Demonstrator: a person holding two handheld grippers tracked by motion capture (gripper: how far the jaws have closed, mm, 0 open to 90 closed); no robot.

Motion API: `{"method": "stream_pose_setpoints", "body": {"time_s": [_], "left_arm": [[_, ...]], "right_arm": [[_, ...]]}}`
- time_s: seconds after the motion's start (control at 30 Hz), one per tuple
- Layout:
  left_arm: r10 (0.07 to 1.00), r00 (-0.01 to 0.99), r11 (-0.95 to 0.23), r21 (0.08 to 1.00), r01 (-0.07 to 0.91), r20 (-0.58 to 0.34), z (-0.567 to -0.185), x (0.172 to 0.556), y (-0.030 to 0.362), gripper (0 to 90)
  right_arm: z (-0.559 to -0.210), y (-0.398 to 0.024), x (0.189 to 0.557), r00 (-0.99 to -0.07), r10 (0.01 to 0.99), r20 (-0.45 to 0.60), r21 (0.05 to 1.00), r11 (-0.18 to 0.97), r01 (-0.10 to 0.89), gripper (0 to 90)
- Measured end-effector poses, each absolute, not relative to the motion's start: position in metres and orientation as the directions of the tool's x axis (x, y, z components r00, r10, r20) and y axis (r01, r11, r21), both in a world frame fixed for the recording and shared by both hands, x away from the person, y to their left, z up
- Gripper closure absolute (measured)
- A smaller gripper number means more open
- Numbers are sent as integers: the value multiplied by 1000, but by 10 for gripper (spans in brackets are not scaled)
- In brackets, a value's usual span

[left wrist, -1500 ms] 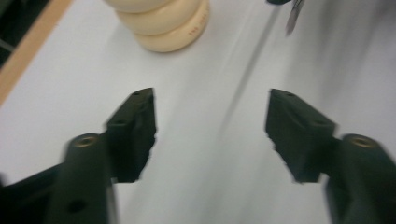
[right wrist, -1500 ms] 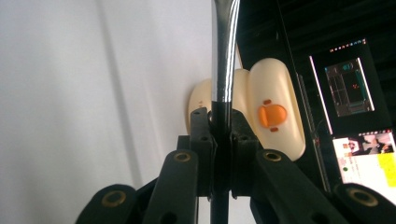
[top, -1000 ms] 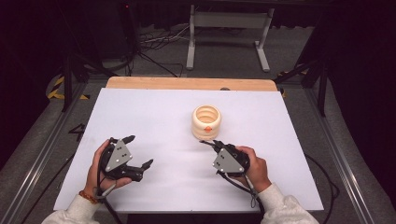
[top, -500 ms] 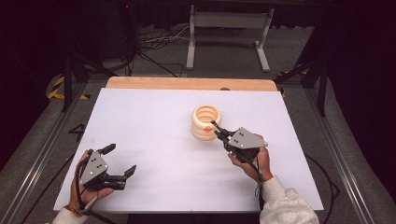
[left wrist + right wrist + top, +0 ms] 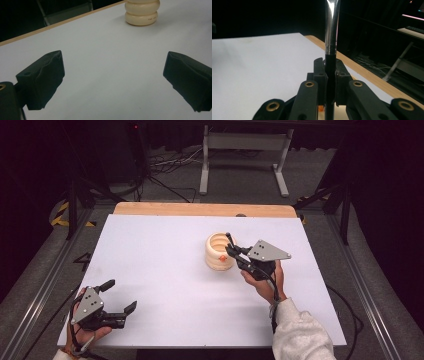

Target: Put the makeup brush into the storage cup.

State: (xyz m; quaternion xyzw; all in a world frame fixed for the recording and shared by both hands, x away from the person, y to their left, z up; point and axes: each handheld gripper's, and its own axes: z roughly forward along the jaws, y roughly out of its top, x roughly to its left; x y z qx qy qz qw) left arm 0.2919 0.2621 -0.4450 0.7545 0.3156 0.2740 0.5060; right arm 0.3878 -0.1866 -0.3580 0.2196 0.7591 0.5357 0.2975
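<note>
Gripping: right gripper (image 5: 233,251) pinches a slim tool (image 5: 331,37), black handle between pressed-together jaws, shiny metal shaft rising from them in the right gripper view.
Tool type: cannot tell; working end cut off at the top of that view.
Ribbed cream holder (image 5: 219,252): upright near the table's middle, mouth open to the top, a small orange mark low on its side.
Key relation: holder just beside the right gripper, on its left in the high view; jaw tips at or touching the holder's rim.
Tool axis: running on from the jaws, towards the holder's mouth.
Nearer hand: the right, by far.
Left gripper (image 5: 118,297): jaws spread wide, holding nothing, low over the white table (image 5: 150,250) near its front left corner.
Left gripper to holder: well apart; holder ahead and to the right beyond bare tabletop in the left gripper view.
Likely next move: a judgement only, seating or lifting the tool at the holder's mouth.
</note>
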Motion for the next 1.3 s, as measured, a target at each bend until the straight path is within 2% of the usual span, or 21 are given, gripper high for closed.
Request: {"method": "stream_pose_setpoints", "body": {"time_s": [0.4,0.6,1.3], "left_arm": [[752,651,-283,942,183,100,-448,292,261,58],[753,652,-270,946,181,90,-449,293,260,59],[745,664,-253,948,195,63,-451,294,263,71]], "right_arm": [[-346,-186,412,-738,667,-105,985,173,16,839],[-340,-182,424,-738,670,-79,991,132,14,838],[-353,-162,460,-723,688,-64,989,142,47,838]]}}
